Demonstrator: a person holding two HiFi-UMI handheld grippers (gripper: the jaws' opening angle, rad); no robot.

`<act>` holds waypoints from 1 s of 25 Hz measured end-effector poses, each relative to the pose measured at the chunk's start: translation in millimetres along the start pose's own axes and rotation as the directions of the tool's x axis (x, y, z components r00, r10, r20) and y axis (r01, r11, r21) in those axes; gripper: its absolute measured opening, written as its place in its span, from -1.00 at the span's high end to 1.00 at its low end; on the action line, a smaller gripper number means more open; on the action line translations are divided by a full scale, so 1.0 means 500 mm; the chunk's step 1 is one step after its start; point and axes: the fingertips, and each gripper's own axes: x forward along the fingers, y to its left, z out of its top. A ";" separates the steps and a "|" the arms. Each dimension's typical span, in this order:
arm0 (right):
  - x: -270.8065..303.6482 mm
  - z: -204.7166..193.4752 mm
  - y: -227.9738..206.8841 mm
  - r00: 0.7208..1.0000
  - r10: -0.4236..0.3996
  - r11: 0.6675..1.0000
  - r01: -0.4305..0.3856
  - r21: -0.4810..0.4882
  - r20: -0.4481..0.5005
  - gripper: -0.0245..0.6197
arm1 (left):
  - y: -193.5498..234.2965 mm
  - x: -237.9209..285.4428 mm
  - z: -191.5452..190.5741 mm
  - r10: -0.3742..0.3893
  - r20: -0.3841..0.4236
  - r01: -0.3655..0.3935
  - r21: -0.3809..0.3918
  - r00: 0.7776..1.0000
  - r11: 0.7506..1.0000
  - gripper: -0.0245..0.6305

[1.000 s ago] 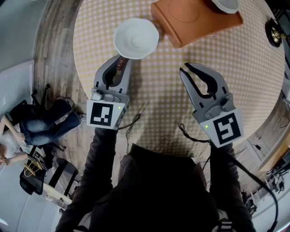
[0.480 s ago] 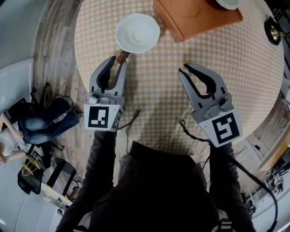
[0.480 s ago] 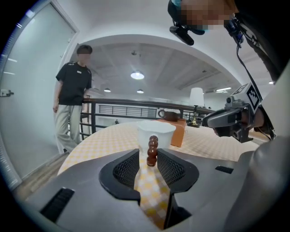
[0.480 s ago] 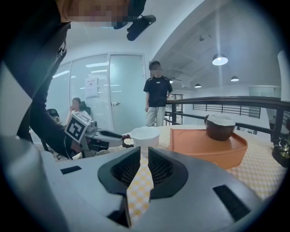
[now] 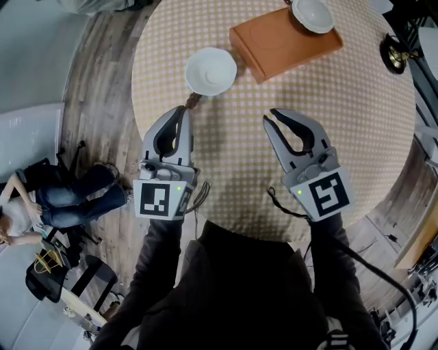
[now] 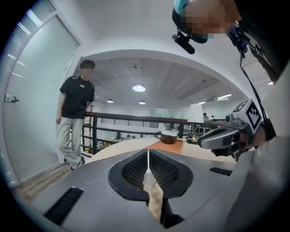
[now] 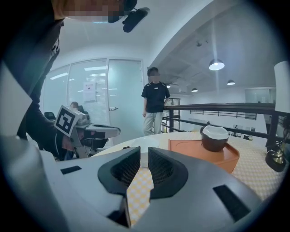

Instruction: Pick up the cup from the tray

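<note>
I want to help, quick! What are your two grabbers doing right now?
Left gripper: shut, jaws just closed, nothing between them.
Right gripper: open a little, empty.

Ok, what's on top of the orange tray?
One cup sits at the far corner of the tray; nothing else shows on it. The tray surface under the cup is hidden.
</note>
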 end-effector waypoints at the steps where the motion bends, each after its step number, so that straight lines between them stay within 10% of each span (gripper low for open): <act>1: -0.002 0.005 -0.004 1.000 -0.010 1.000 0.010 -0.002 0.005 0.77 | -0.008 0.008 0.016 -0.008 0.021 0.007 0.002 1.000 1.000 0.88; 12: -0.041 0.028 -0.052 0.997 -0.071 0.997 0.071 -0.012 -0.001 0.77 | -0.137 0.112 0.163 -0.095 0.155 0.094 0.013 0.983 0.996 0.91; 25: -0.069 0.000 -0.120 0.992 -0.123 0.992 0.123 0.023 0.005 0.77 | -0.177 0.178 0.149 -0.126 0.132 0.126 0.004 0.983 0.992 0.91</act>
